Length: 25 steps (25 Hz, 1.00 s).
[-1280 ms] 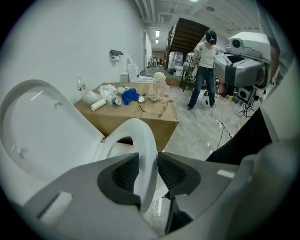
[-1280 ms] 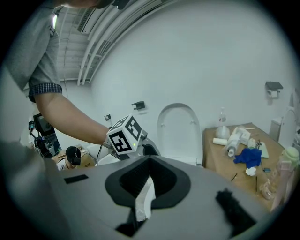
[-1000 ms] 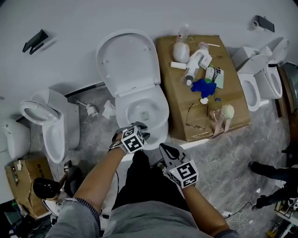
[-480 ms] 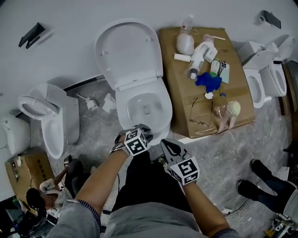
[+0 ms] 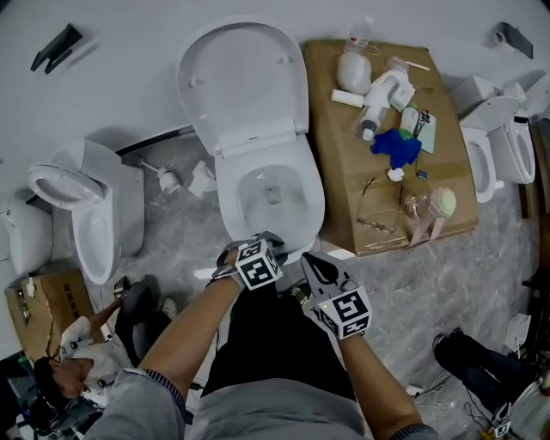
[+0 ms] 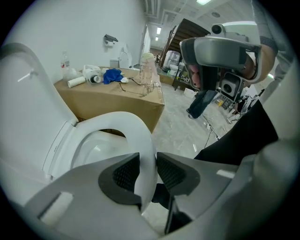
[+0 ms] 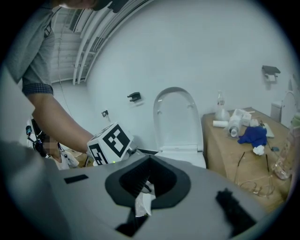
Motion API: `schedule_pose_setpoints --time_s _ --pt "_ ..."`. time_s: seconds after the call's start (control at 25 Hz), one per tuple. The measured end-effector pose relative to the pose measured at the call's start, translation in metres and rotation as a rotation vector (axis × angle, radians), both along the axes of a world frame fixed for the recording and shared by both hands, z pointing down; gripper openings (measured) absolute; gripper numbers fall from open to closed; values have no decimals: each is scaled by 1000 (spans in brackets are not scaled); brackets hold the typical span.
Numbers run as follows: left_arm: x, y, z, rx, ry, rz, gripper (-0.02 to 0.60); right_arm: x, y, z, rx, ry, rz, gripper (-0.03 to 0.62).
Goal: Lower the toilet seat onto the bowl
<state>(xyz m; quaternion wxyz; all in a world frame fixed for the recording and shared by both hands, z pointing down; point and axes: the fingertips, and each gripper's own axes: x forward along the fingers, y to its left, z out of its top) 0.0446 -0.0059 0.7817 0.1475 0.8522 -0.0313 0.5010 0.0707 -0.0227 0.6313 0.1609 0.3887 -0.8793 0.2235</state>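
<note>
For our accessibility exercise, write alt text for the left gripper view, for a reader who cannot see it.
The left gripper pinches the front rim of a white toilet seat, its jaws having just closed further on it. The lid stands open at left; a cluttered cardboard box sits behind.

Ahead of me white wall (image 5: 129, 51); grey marbled floor (image 5: 172, 232); cardboard box (image 5: 344, 198) right; spare toilets (image 5: 86, 215) either side; ceiling lights (image 6: 202, 2) on.
</note>
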Motion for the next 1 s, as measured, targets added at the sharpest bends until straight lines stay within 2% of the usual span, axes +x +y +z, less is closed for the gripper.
schedule_pose_setpoints --time_s 0.6,1.0 --pt "5 30 58 -63 5 -12 130 -1 3 59 -33 38 -34 5" --pt "7 43 98 -116 8 -54 132 1 4 105 -63 59 -41 5"
